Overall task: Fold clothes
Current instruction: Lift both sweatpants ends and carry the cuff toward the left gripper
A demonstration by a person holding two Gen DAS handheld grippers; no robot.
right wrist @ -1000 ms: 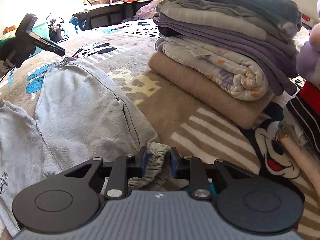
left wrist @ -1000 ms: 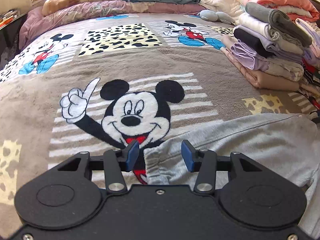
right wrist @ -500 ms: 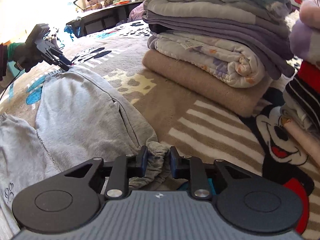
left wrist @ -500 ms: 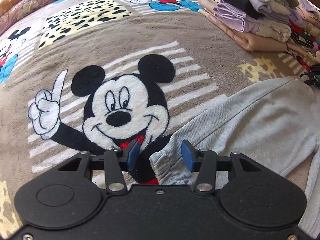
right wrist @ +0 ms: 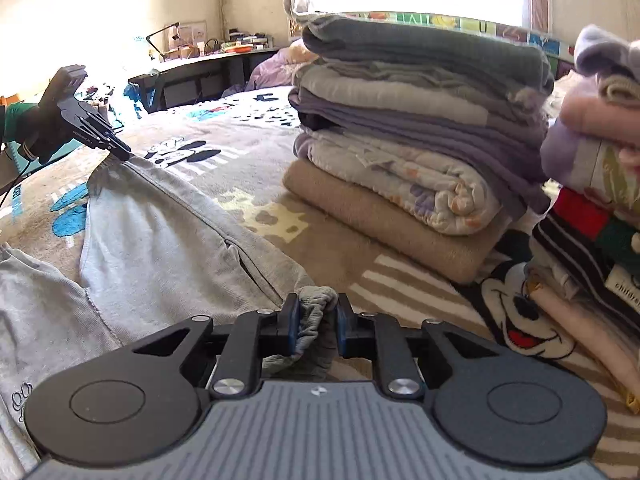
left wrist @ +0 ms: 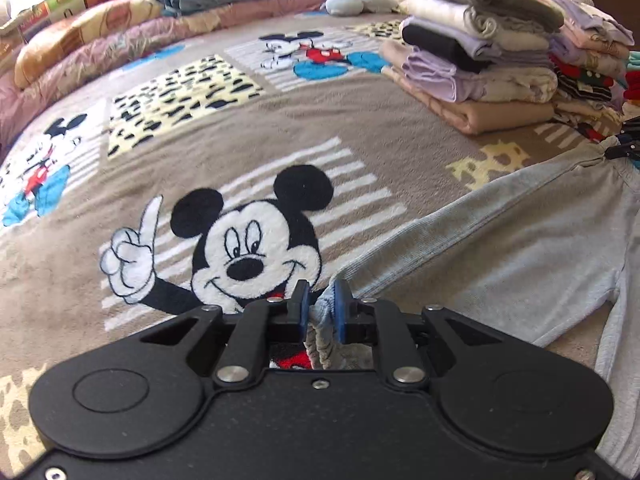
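Grey sweatpants (left wrist: 500,248) lie spread on the Mickey Mouse blanket (left wrist: 200,140). My left gripper (left wrist: 320,308) is shut on the ribbed cuff of one leg at the near end. In the right wrist view the pants (right wrist: 160,248) stretch away to the left, and my right gripper (right wrist: 314,326) is shut on the gathered waistband (right wrist: 316,304). The left gripper (right wrist: 124,154) shows there at the far end, pinching the cuff. The right gripper's fingers (left wrist: 620,152) show at the right edge of the left wrist view.
A tall stack of folded clothes (right wrist: 408,152) stands on the bed right of the pants, with a second pile (right wrist: 592,184) beside it. The stack also shows in the left wrist view (left wrist: 480,56). Pillows and quilts (left wrist: 120,48) line the far side. A desk (right wrist: 200,68) stands beyond.
My left gripper was open around the leg cuff; it has now shut on it and lifted slightly. My right gripper keeps its hold on the waistband.
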